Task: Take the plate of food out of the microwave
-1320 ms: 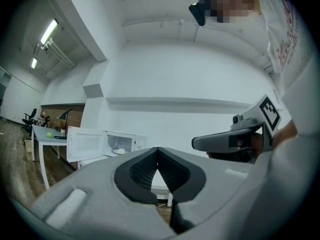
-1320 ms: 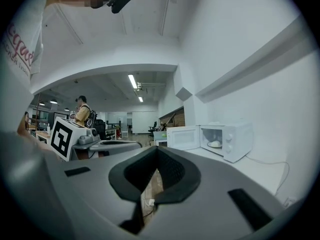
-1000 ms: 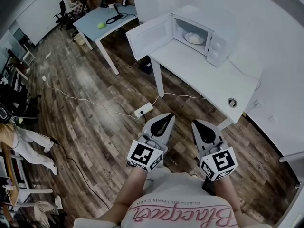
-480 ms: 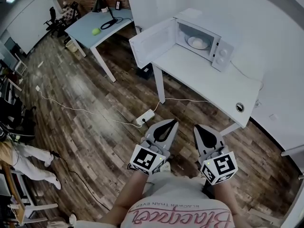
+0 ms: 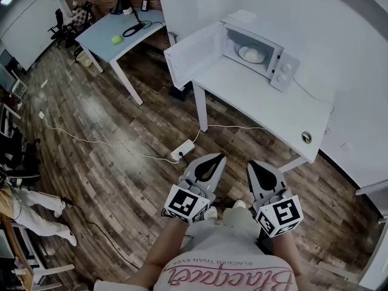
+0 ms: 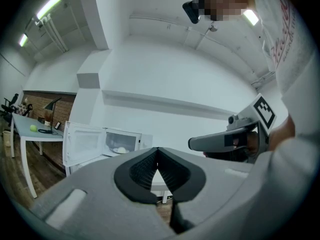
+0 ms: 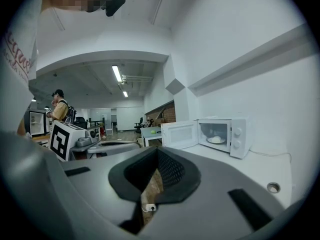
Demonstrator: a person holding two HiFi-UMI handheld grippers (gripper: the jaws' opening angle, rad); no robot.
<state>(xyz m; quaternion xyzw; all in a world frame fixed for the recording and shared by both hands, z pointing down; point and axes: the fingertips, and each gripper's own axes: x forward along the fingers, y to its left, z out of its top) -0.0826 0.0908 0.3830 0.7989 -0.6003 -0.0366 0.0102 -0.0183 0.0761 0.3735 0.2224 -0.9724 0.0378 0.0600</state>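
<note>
1. The left gripper (image 5: pixel 212 157) has its fingers (image 6: pixel 139 173) pressed together on nothing, above the wooden floor (image 5: pixel 121 156).
2. The right gripper (image 5: pixel 254 165) has its fingers closed too, and is empty.
3. The white plate of pale food (image 5: pixel 251 54) sits inside the open white microwave (image 5: pixel 284 65) on the white bench (image 5: pixel 260 102), well apart from both grippers.
4. Compared with a second ago, the bench and microwave lie slightly lower in the head view.

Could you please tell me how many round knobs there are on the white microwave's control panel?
2. Both sit on the white microwave, right of its open cavity: the upper round knob and the lower round knob directly beneath it. None appears hidden.
</note>
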